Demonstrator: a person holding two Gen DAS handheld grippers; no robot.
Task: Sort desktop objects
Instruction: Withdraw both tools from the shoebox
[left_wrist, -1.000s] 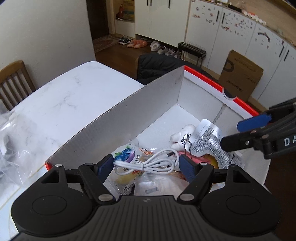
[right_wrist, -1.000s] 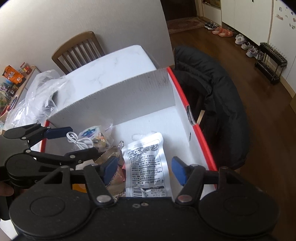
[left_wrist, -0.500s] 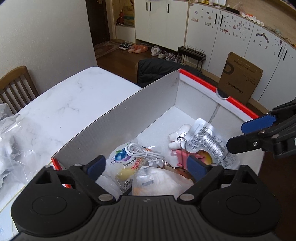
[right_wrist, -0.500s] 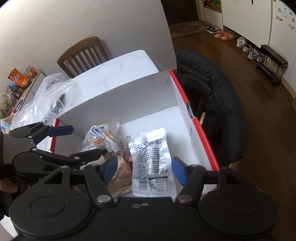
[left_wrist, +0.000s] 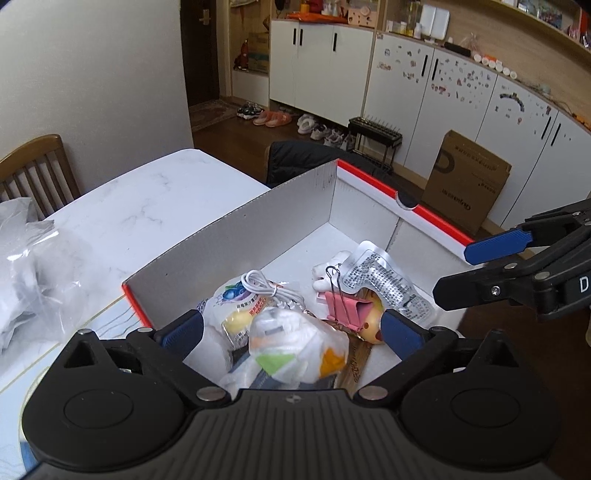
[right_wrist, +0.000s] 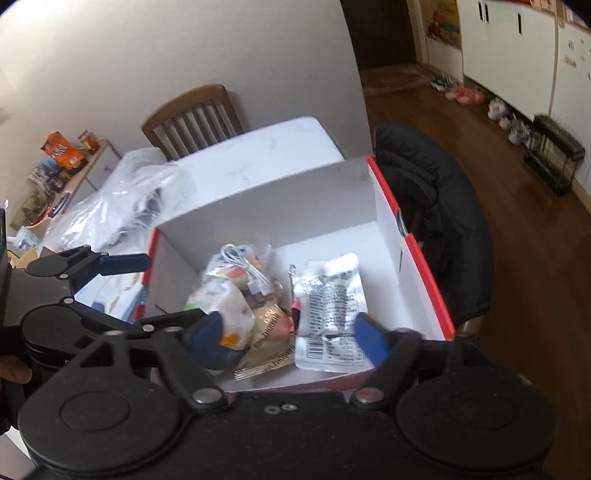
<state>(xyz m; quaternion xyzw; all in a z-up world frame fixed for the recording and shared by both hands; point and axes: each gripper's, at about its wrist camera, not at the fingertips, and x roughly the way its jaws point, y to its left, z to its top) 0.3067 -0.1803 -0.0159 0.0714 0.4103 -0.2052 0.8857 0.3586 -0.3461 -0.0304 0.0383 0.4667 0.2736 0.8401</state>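
A white cardboard box with red rims (left_wrist: 295, 206) (right_wrist: 280, 199) stands on the marble table. In it lie a coiled white cable (left_wrist: 264, 288) (right_wrist: 243, 264) on a snack bag, a silver pouch (left_wrist: 384, 280) (right_wrist: 332, 306), a pink binder clip (left_wrist: 343, 306), a white figure (left_wrist: 332, 266) and a clear bag of small items (left_wrist: 291, 339) (right_wrist: 221, 302). My left gripper (left_wrist: 291, 332) is open and empty above the box's near end. My right gripper (right_wrist: 291, 332) is open and empty above the near rim, and shows at the right of the left wrist view (left_wrist: 476, 269).
Crumpled clear plastic bags (left_wrist: 26, 273) (right_wrist: 122, 199) lie on the table left of the box. A wooden chair (right_wrist: 192, 118) stands at the far side. A black jacket (right_wrist: 436, 206) hangs on a chair beyond the box. A cardboard carton (left_wrist: 465, 181) leans on the cupboards.
The white cable has left my left gripper and now lies in the box on the snack bag. Both grippers have risen and drawn back from the box.
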